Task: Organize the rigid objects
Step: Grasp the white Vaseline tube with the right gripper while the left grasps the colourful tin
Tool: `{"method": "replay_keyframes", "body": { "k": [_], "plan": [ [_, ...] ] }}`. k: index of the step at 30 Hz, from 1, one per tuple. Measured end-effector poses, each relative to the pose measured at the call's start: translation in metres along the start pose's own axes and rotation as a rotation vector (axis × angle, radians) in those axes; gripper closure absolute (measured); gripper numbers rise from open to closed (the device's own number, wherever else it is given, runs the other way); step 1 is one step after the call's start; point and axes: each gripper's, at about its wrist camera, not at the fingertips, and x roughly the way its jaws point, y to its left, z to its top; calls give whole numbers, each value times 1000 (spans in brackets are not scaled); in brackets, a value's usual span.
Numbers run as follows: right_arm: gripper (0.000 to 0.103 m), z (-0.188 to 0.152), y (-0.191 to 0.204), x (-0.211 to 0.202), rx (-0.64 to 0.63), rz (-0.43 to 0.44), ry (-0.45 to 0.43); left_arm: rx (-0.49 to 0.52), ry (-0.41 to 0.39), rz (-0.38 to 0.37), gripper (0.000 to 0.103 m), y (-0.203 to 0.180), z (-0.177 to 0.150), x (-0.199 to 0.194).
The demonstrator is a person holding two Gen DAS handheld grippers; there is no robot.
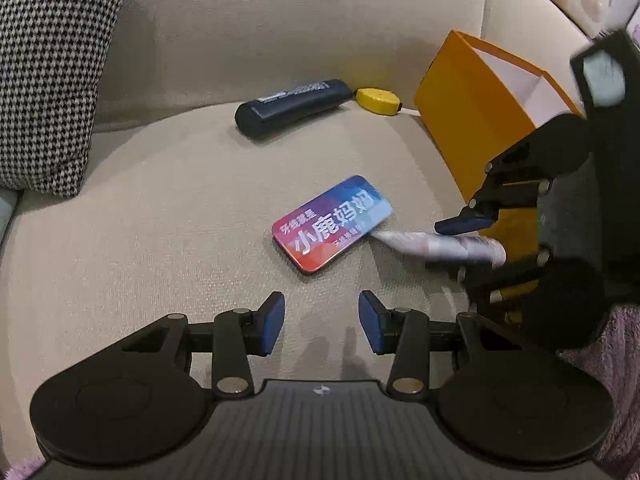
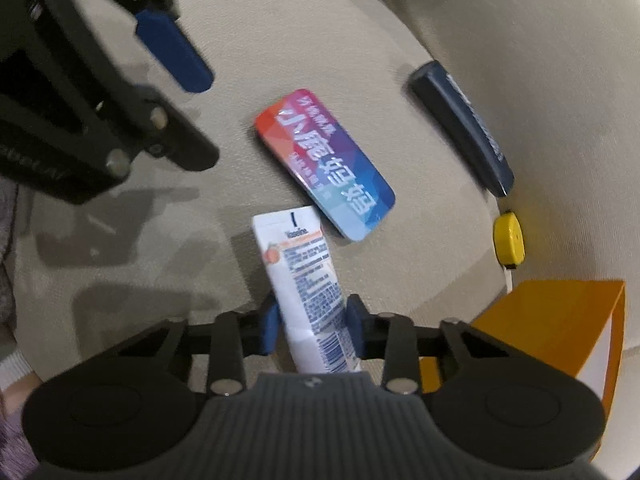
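A flat red-purple-blue tin (image 1: 332, 225) (image 2: 325, 171) lies on the beige sofa seat (image 1: 168, 208). My left gripper (image 1: 322, 326) is open and empty, just in front of the tin. My right gripper (image 2: 312, 330) is shut on a white Vaseline tube (image 2: 306, 280), held low over the seat with its flat end next to the tin; the tube also shows in the left wrist view (image 1: 440, 246). A dark blue case (image 1: 292, 106) (image 2: 464, 128) and a yellow tape measure (image 1: 378, 100) (image 2: 508, 238) lie farther back. An open orange box (image 1: 480, 108) (image 2: 560, 328) stands at the right.
A black-and-white houndstooth cushion (image 1: 52, 68) leans at the left of the sofa. The sofa backrest (image 1: 300, 12) rises behind the objects. Purple fabric (image 1: 620, 380) shows at the right edge.
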Motion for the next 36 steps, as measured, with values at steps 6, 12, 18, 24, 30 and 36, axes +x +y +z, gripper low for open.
{"method": "replay_keyframes", "body": {
  "k": [6,12,18,24,30,36],
  "plan": [
    [84,4,-38,-26,281,93,-78,43,-12,-2,52,-2,7,1],
    [84,-8,-85,-9,679,169,-32,138,-28,-11,52,-7,14,7],
    [83,-21,-85,-1,768,207,-38,302,-16,32,47,-20,18,20],
    [83,-21,-91,2,740,245,-52,485,-25,129,45,-43,24,39],
    [82,-21,-98,8,726,273,-64,559,19,161,45,-57,33,65],
    [81,-19,-105,8,722,274,-91,609,27,197,52,-59,35,79]
  ]
}}
